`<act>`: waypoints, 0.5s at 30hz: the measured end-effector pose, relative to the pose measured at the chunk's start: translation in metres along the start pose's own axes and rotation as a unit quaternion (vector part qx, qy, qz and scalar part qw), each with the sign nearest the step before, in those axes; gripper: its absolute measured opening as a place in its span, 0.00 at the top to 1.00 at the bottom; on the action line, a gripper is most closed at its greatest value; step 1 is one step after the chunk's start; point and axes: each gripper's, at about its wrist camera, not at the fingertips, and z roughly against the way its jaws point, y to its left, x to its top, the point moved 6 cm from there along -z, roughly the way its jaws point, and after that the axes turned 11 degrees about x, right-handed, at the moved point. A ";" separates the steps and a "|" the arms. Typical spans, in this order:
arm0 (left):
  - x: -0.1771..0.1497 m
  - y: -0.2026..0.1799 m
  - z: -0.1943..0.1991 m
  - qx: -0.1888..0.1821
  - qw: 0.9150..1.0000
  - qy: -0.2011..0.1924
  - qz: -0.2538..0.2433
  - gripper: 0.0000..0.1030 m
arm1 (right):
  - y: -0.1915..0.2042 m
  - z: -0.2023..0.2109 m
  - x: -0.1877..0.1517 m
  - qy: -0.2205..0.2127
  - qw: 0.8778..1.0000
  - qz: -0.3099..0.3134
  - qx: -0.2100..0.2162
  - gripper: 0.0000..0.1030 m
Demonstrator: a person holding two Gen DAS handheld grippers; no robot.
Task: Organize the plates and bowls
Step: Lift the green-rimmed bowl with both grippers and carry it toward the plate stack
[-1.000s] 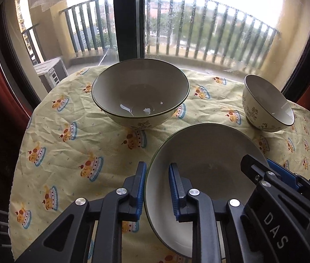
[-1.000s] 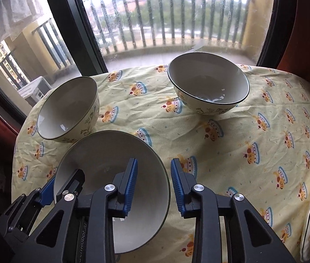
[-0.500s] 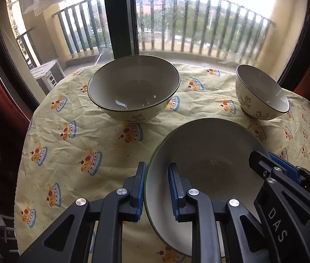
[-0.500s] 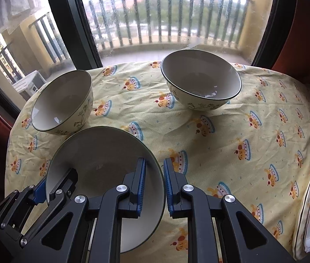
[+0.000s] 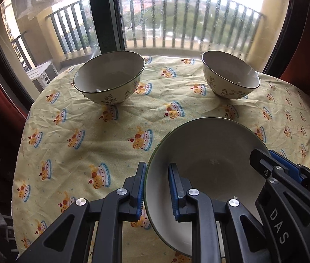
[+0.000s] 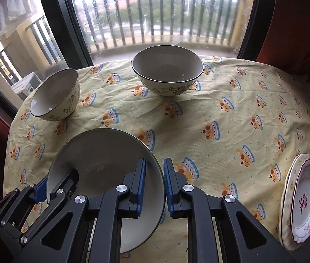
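Farthest left, beyond the shallow bowl and off its left rim: a deep bowl, upright on the yellow printed cloth of the worktop, well apart from anything held.

Next, at the shallow bowl's left rim: left tongs, drawn narrow and pinching that rim, one blue pad outside the wall and one inside.

In the middle: the shallow bowl itself, nearest of the crockery, open side up, spanning from one pair of tongs to the other. Seems raised a little off the cloth and tipped slightly, though hard to say for sure.

At the shallow bowl's right rim: right tongs, likewise narrow and clamped across the rim, one pad on each side. So held at two opposite points, with the line between the grips running left to right.

Beyond the shallow bowl and off its right rim: a second deep bowl, upright, apart from the first.

Farthest right of the shallow bowl, at the worktop's edge: a stack of patterned plates, well apart from it and on the right hand's side.

Likely crux: any carry means both hands travelling together, keeping the rim-to-rim line level; toward the deep bowls means straight ahead, toward the plates means sideways, with the right hand leading.
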 end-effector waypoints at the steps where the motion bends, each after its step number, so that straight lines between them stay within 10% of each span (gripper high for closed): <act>1: -0.003 -0.004 0.003 -0.001 1.000 0.001 0.000 0.83 | -0.004 0.004 -0.003 0.001 1.000 0.000 0.001 0.80; 15: -0.052 -0.083 0.043 -0.005 1.000 0.025 -0.005 0.83 | -0.086 0.047 -0.046 0.016 1.000 -0.008 0.002 0.80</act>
